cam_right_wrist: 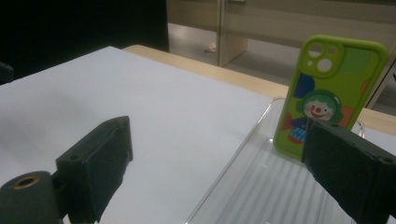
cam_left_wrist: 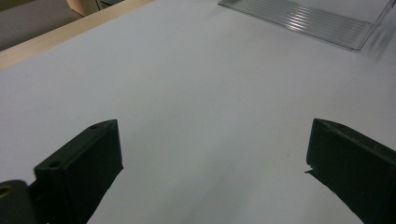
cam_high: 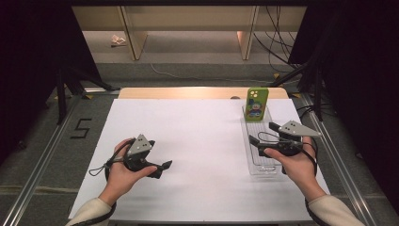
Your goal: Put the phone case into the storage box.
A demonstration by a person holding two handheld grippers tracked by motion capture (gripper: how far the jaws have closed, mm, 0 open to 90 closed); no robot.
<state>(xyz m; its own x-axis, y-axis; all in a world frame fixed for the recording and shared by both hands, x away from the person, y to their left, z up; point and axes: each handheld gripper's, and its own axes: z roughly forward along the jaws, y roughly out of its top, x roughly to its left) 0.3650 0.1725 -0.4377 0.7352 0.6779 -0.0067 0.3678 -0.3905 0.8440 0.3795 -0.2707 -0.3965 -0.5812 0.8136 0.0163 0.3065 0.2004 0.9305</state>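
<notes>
A green phone case (cam_high: 256, 104) (cam_right_wrist: 327, 95) with a cartoon clown on it stands upright at the far end of a clear ribbed plastic tray (cam_high: 263, 165) (cam_right_wrist: 261, 191) on the right of the white table sheet (cam_high: 197, 141). My right gripper (cam_high: 264, 134) (cam_right_wrist: 219, 163) is open over the tray's middle, jaws pointing at the case and short of it. My left gripper (cam_high: 162, 169) (cam_left_wrist: 212, 154) is open low over the bare sheet at the left, nothing between its jaws. The tray's corner (cam_left_wrist: 327, 28) shows far off in the left gripper view.
The sheet covers a wooden tabletop (cam_high: 197, 92) whose far edge shows. Beyond it are wooden furniture legs (cam_high: 134, 42) and loose cables (cam_high: 277, 47) on the floor. Metal rails (cam_high: 329, 141) run along both sides of the table.
</notes>
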